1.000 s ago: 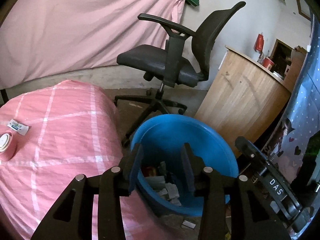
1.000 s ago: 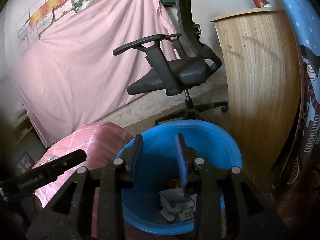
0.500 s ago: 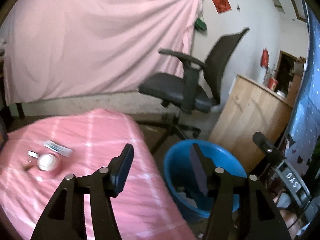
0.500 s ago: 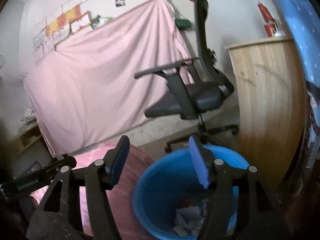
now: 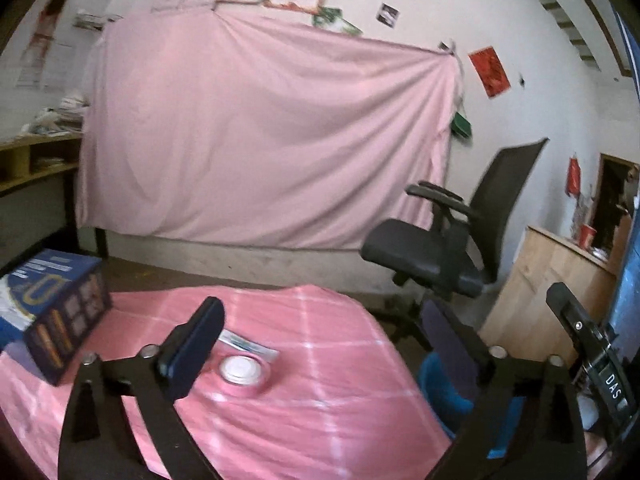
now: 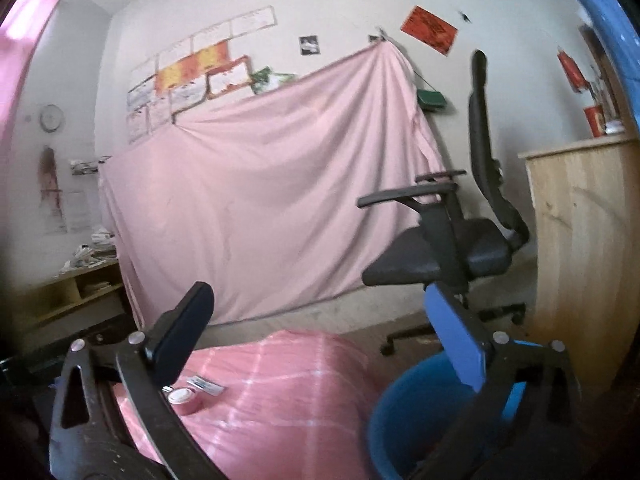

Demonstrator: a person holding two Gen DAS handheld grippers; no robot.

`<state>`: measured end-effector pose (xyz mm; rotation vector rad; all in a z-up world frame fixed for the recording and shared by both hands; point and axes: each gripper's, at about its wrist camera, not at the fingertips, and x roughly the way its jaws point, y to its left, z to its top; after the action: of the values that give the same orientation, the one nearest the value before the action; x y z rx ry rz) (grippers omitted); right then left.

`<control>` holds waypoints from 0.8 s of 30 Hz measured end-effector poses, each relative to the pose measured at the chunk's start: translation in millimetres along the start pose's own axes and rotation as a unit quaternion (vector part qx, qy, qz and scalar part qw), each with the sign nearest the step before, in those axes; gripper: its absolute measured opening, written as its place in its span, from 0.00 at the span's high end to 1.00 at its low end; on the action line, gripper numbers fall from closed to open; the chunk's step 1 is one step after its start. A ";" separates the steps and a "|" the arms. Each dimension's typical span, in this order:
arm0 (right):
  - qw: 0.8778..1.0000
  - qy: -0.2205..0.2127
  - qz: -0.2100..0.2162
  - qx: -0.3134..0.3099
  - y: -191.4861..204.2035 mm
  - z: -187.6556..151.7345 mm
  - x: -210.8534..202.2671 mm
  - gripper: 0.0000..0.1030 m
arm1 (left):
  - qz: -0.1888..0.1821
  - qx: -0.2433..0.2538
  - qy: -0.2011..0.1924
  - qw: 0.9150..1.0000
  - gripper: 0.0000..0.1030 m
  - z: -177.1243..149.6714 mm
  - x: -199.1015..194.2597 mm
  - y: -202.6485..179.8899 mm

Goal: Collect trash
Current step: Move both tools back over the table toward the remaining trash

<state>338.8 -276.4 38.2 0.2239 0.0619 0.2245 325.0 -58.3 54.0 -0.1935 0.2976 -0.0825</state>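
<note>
Both the left gripper (image 5: 320,344) and right gripper (image 6: 320,332) had just been opening, now wide and empty. The pink tape roll (image 5: 243,374) beside the wrapper (image 5: 250,346) risked being binned by mistake.

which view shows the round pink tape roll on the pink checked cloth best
The left wrist view: the round pink tape roll lies large and unobstructed between the open fingers, white top visible. In the right wrist view it is smaller, low at the left, beside the left finger.
</note>
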 end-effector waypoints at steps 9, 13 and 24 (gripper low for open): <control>0.999 -0.008 0.029 -0.033 48.4 -11.0 16.7 0.00 | 0.071 0.011 -0.047 0.996 0.03 -8.2 -28.2 56.9; 0.998 0.000 0.043 -0.047 71.0 -19.2 26.7 0.00 | 0.090 0.012 -0.049 0.995 0.03 -13.4 -27.4 78.8; 0.990 0.065 0.076 -0.096 116.6 -48.7 65.5 0.00 | 0.100 0.020 -0.010 0.995 0.03 -40.0 -18.8 120.8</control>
<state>373.5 -140.4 14.8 0.0215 0.1521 0.3953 301.5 54.8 -2.5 -0.1250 0.2938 0.1110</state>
